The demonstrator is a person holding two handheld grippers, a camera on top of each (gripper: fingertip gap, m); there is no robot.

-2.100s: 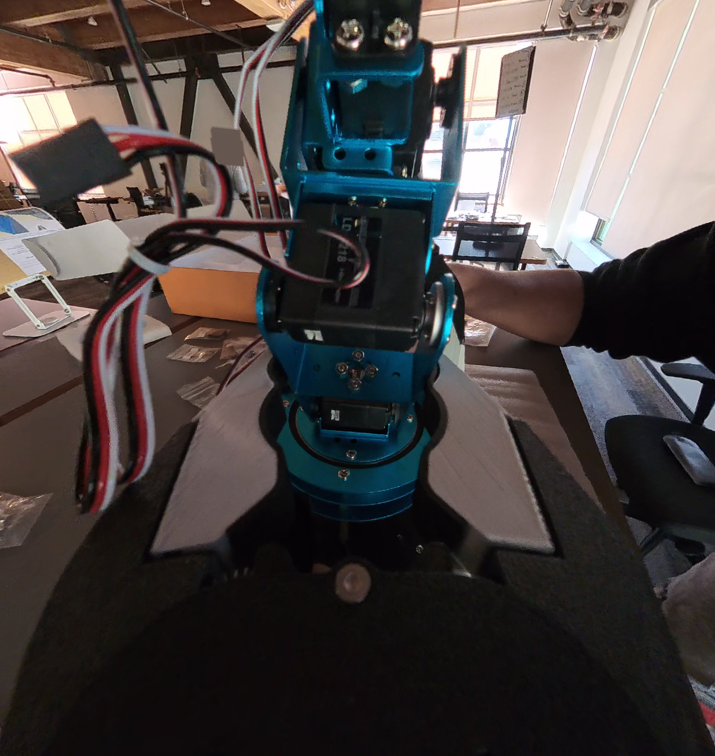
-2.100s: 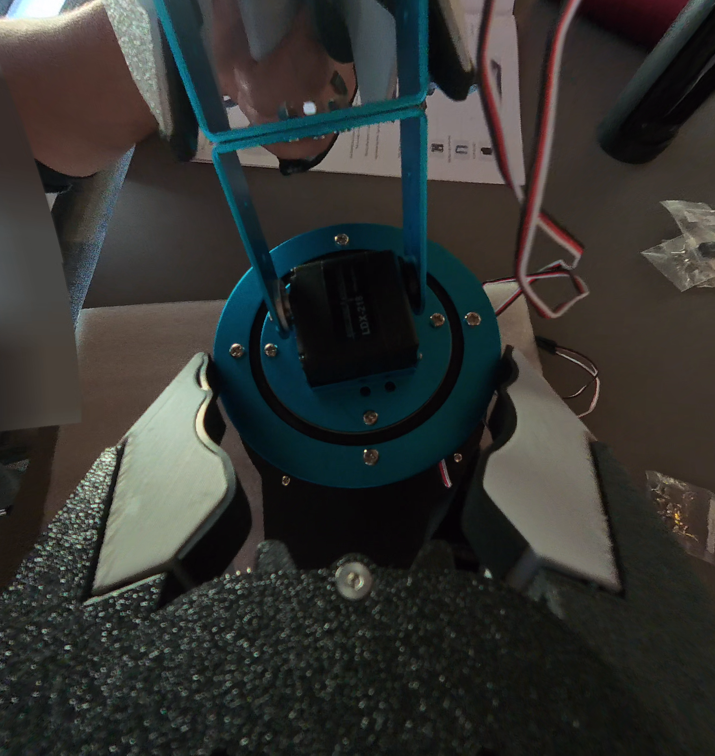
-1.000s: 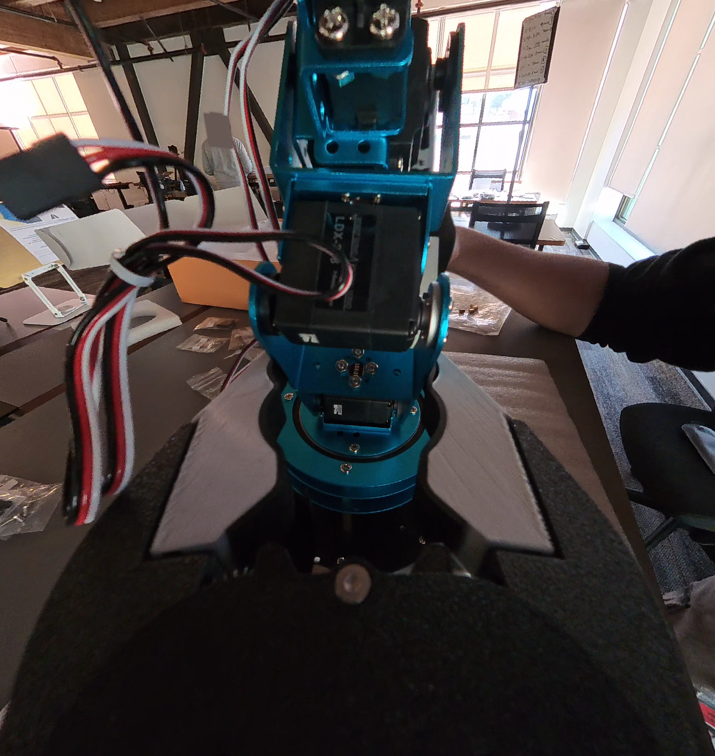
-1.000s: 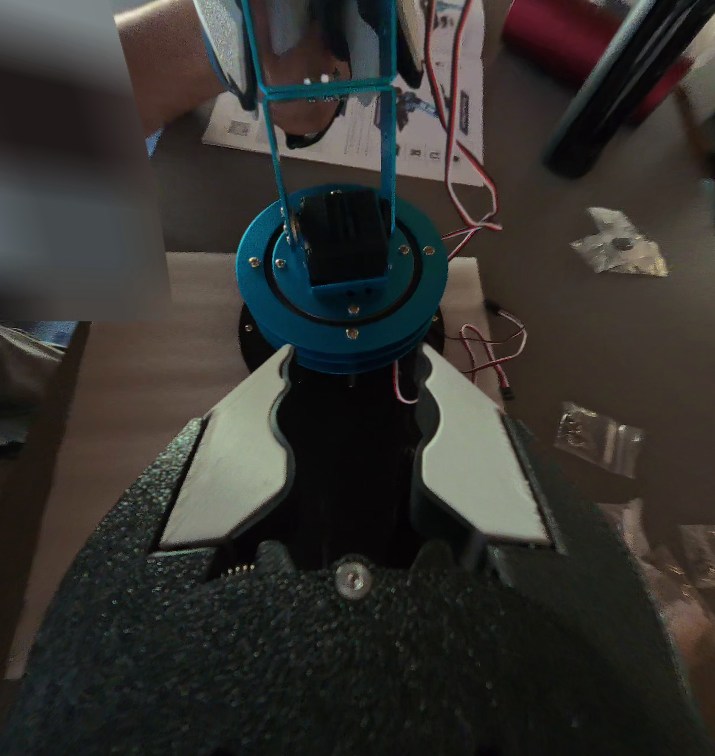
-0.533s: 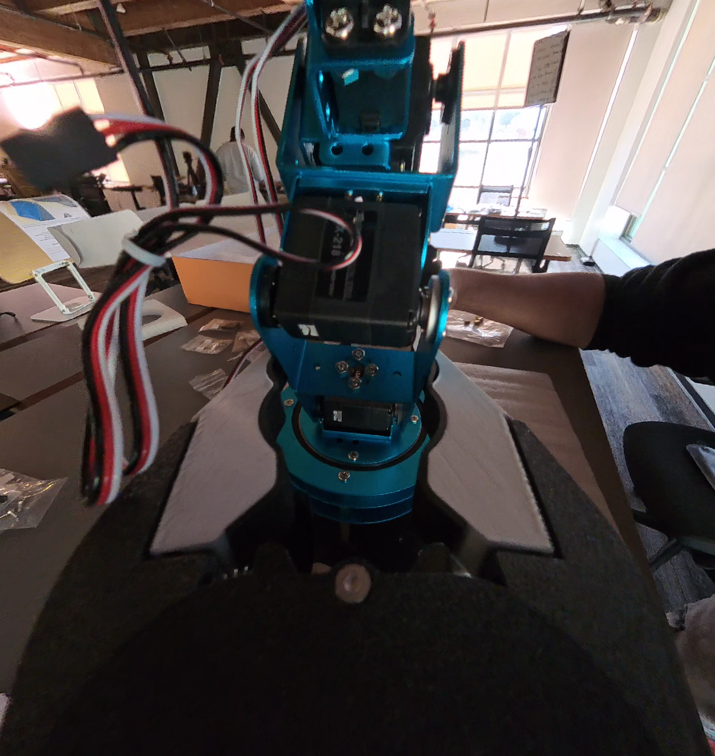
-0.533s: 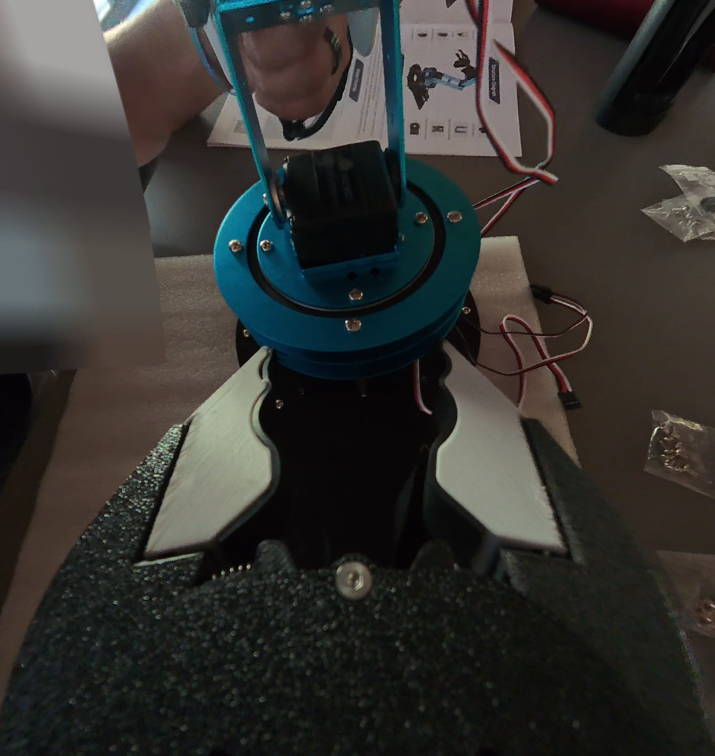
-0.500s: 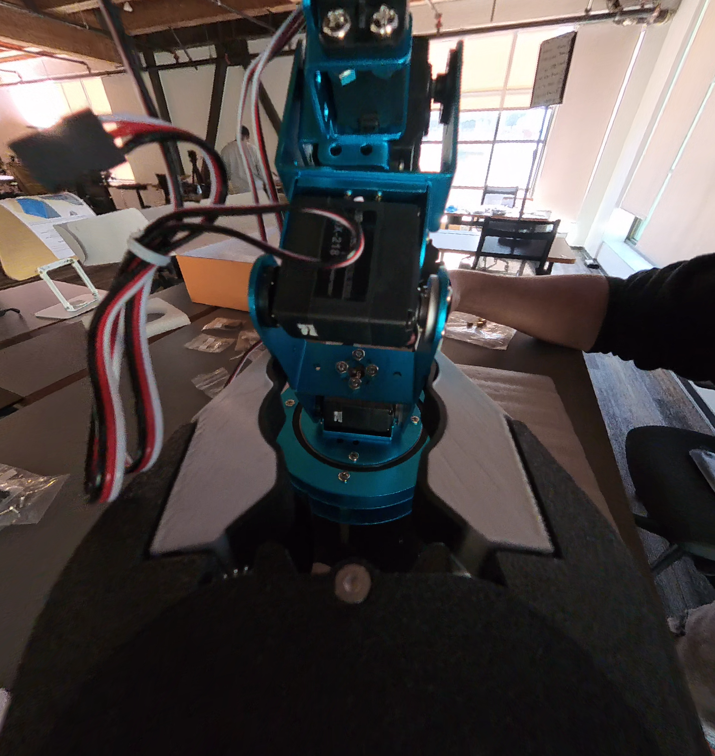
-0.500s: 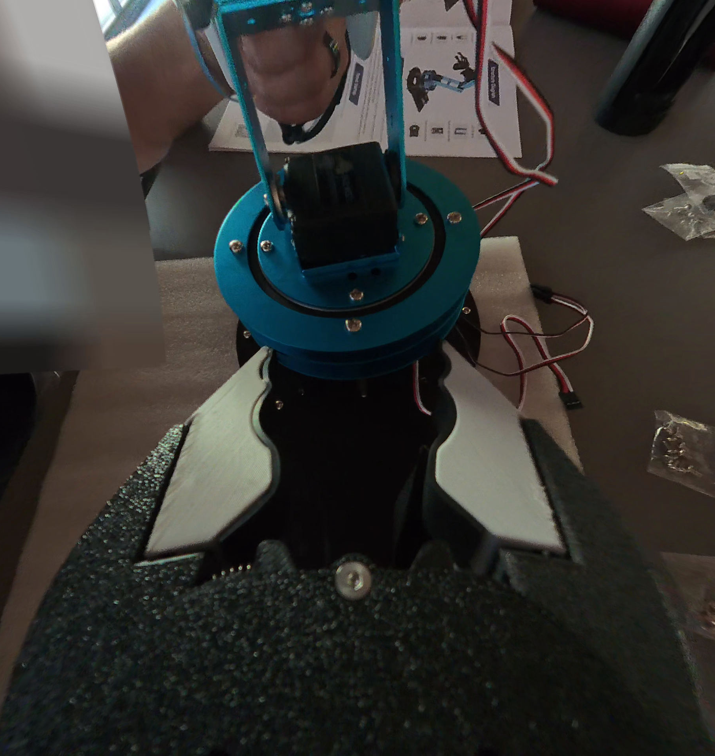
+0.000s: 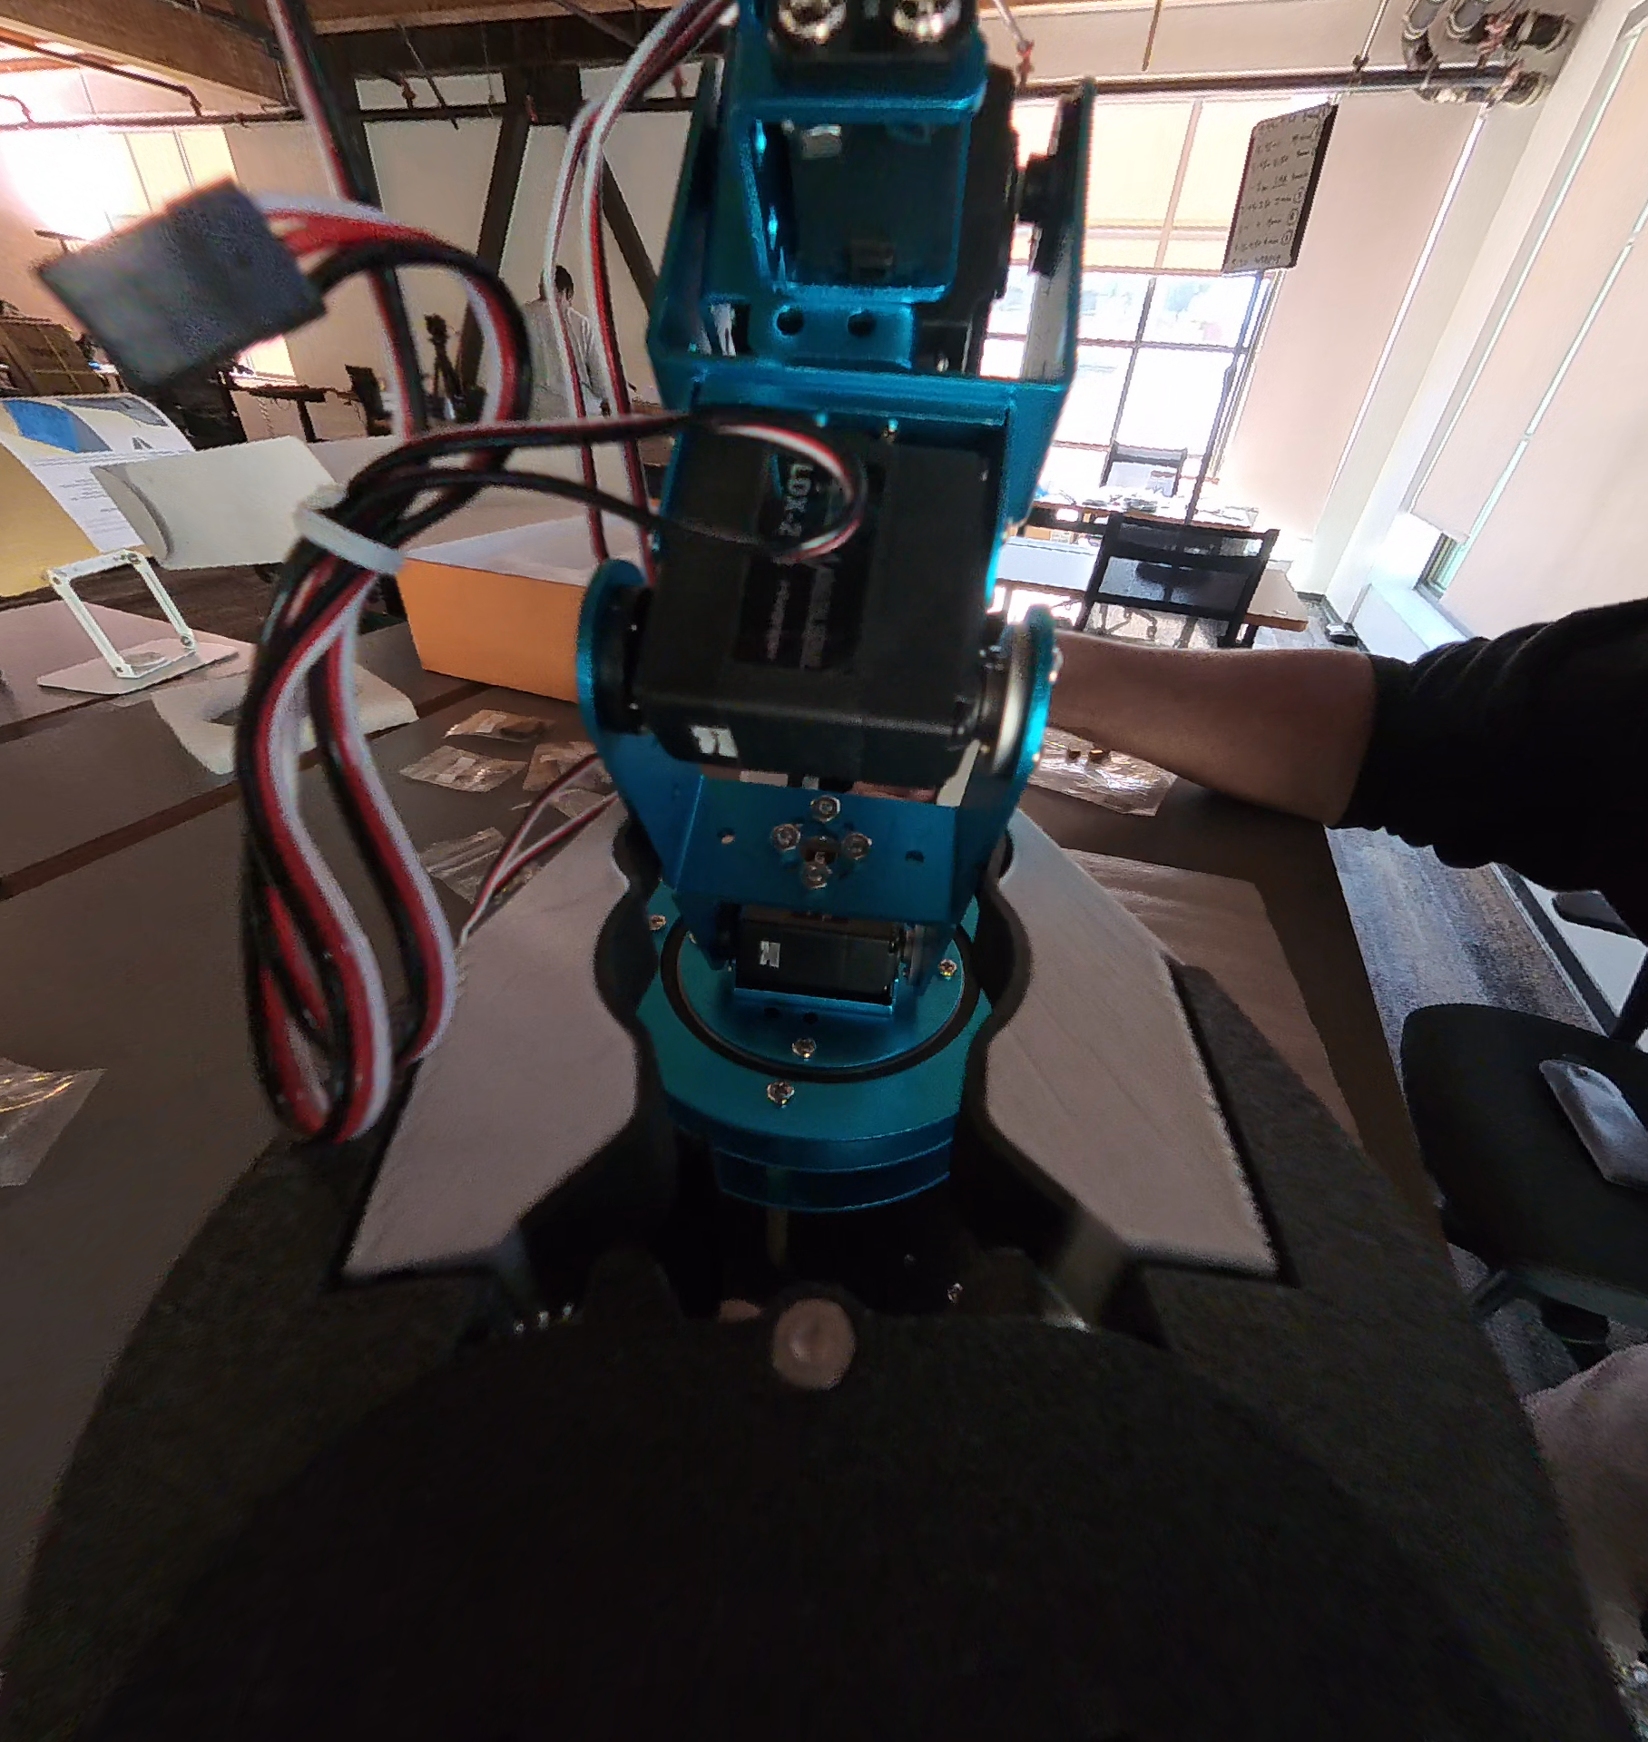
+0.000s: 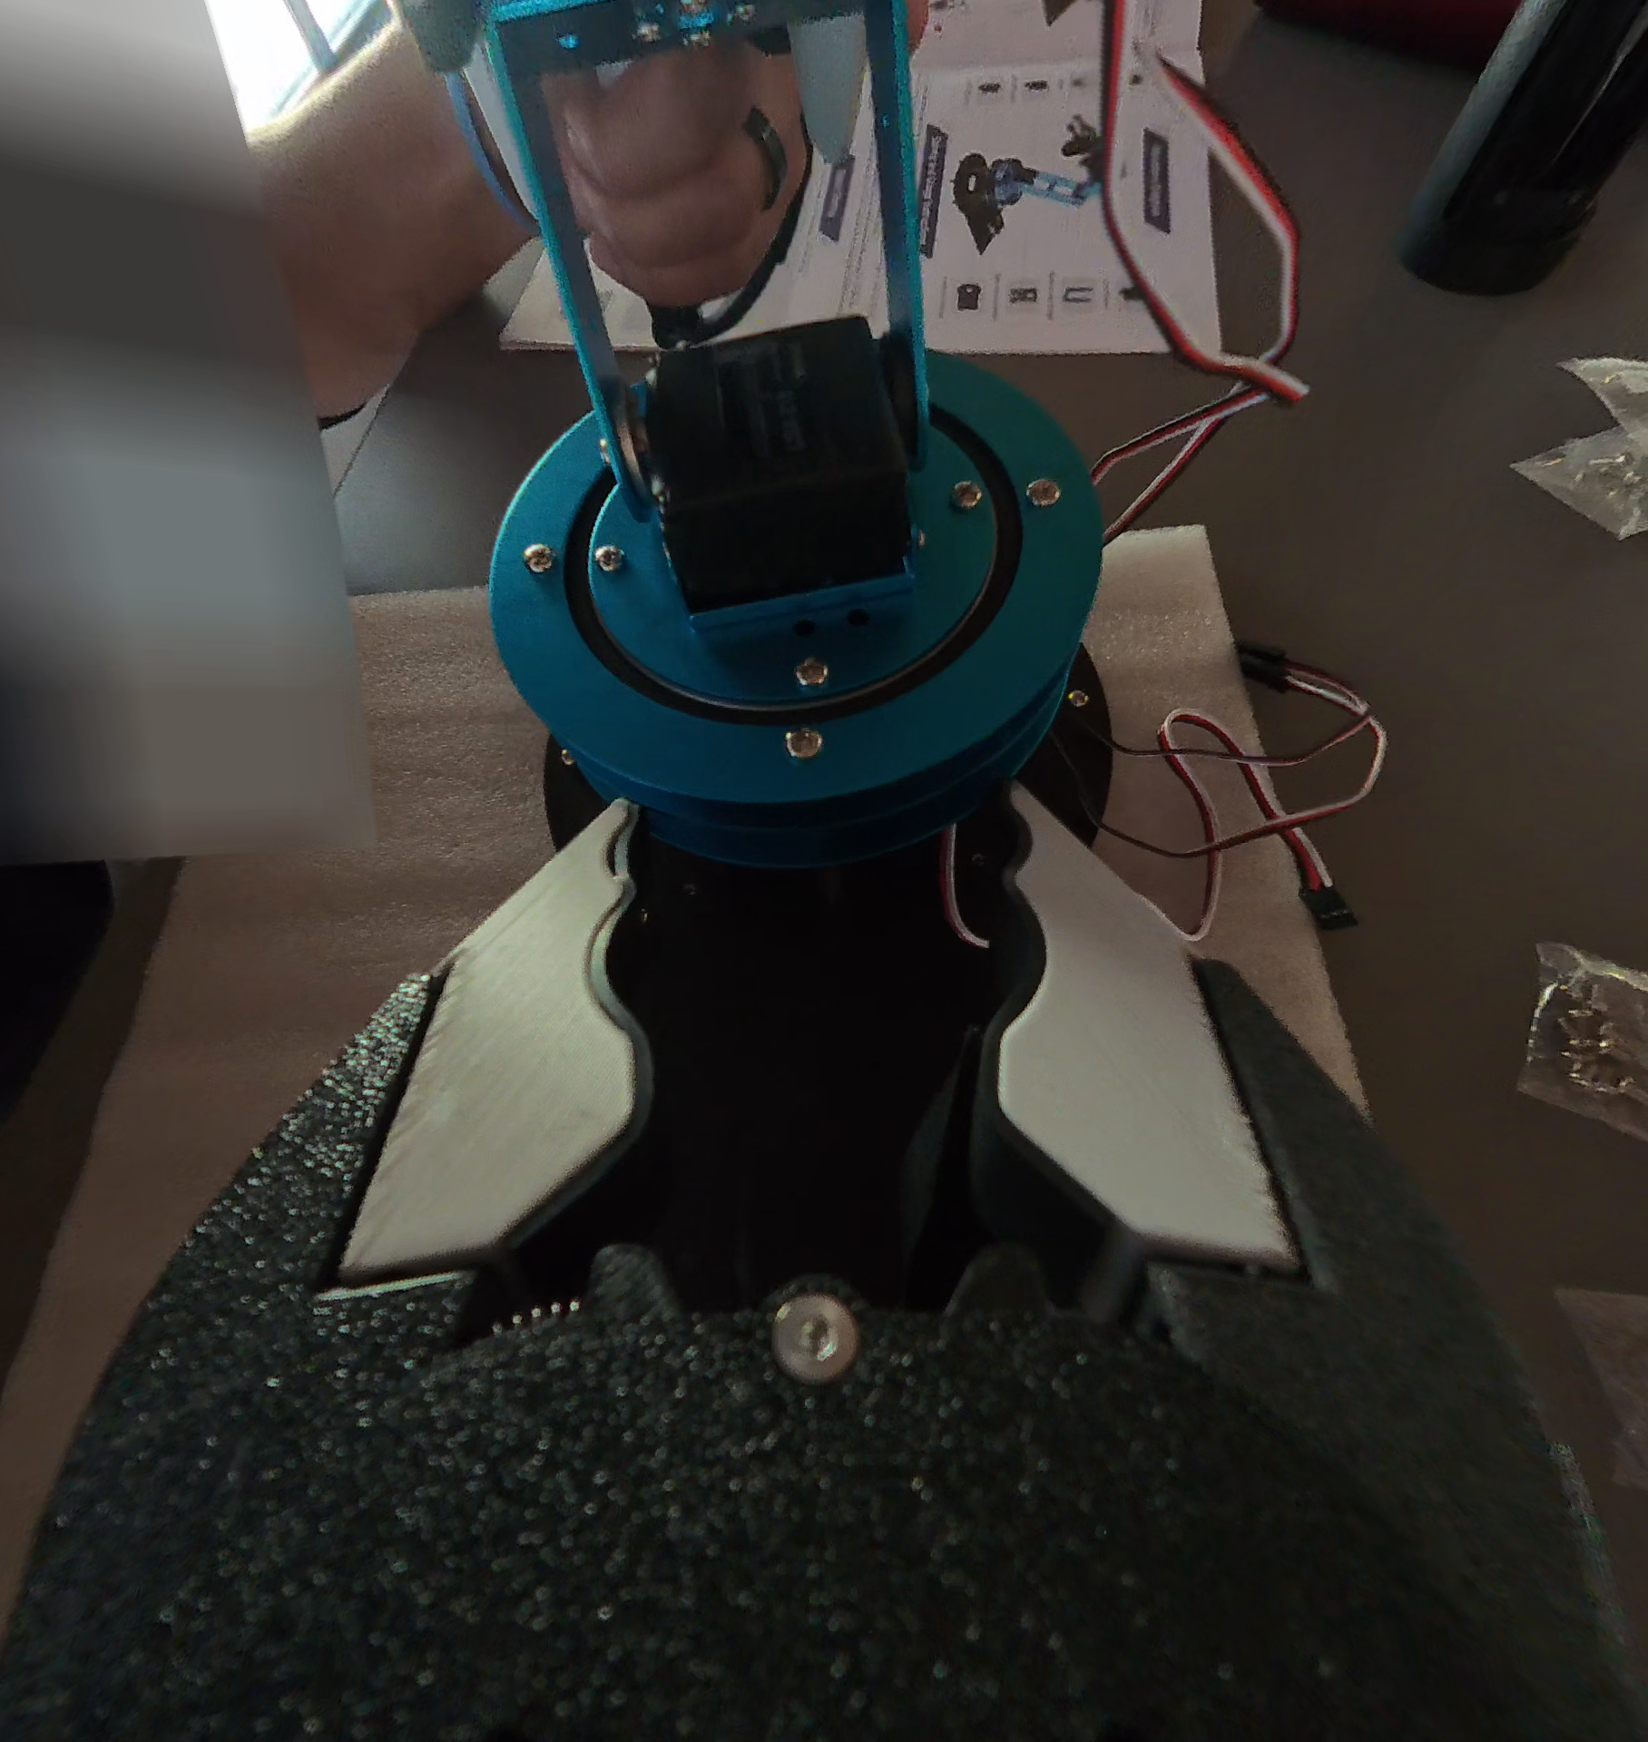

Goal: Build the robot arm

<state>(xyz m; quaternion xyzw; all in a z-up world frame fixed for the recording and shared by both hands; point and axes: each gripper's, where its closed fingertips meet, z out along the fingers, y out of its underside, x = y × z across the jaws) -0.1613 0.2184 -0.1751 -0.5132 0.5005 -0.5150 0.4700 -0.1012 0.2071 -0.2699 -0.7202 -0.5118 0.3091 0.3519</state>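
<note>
A blue metal robot arm [image 9: 801,660] with black servos stands on a round blue base [image 10: 801,660] and a black plate [image 10: 1079,745]. My left gripper [image 9: 815,867] is shut on the arm's lower bracket, just above the base [image 9: 801,1112]. Its grey fingers [image 10: 830,94] and the hand holding it show at the top of the right wrist view. My right gripper [image 10: 822,820] is open on the opposite side. Its tips rest at the near lower edge of the base, over the black plate. A red, white and black wire bundle [image 9: 330,895] hangs left of the arm.
The plate sits on a foam sheet [image 10: 424,754] on a dark table. An instruction booklet [image 10: 1037,188], loose servo wires [image 10: 1254,782], small parts bags [image 10: 1612,1037] and a dark cylinder [image 10: 1537,141] lie around. An orange box [image 9: 490,622], a sleeved forearm [image 9: 1273,716] and an office chair [image 9: 1556,1131] are nearby. About 12 cm separates my left fingertips from my right. From either gripper's tips it is about 30 cm to the dark cylinder [image 10: 1537,141].
My right gripper let go of the blue base, drew back, narrowed its jaws and came in again at the base's lower edge. The left gripper has kept its hold while the arm swayed slightly.
</note>
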